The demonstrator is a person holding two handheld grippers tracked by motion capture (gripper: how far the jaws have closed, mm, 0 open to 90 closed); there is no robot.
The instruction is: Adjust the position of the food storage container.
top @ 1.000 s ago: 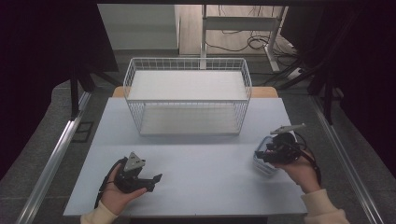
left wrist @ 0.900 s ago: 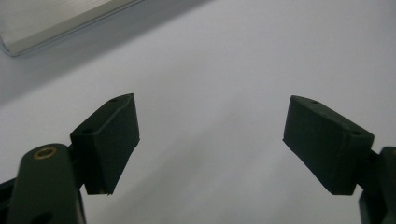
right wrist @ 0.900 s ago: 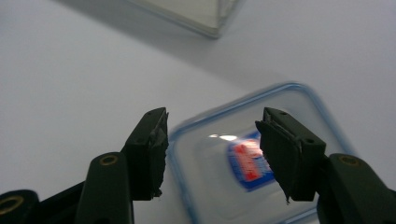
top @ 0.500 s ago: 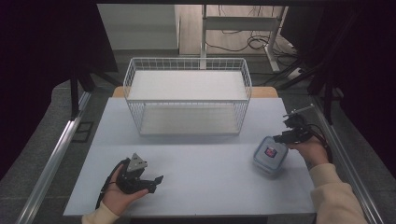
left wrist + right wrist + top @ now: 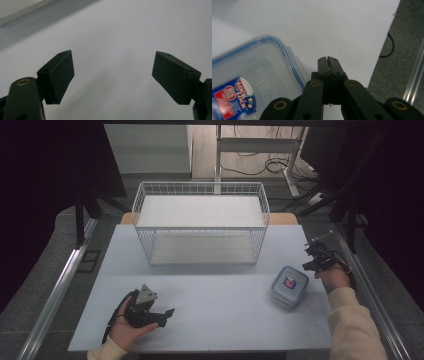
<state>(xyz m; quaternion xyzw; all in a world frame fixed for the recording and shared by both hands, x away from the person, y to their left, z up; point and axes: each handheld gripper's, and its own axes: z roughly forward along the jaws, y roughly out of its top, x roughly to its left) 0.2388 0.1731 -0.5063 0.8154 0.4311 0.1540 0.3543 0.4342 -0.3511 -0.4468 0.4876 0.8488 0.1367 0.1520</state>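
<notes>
The lidded container [image 5: 289,285] sits near the table [image 5: 210,300]'s three o'clock edge; the right gripper [image 5: 311,261], jaws just closed together empty, hovers beside it; the left gripper [image 5: 167,314] gapes empty.

A red-and-blue sticker [image 5: 233,100] is seen on the clear lid of the plastic container [image 5: 257,75]; "LOCK" is read on it twice, stacked. The same "LOCK LOCK" wording is embossed faintly in the lid beside it. Smaller print is too blurred to be read.
</notes>
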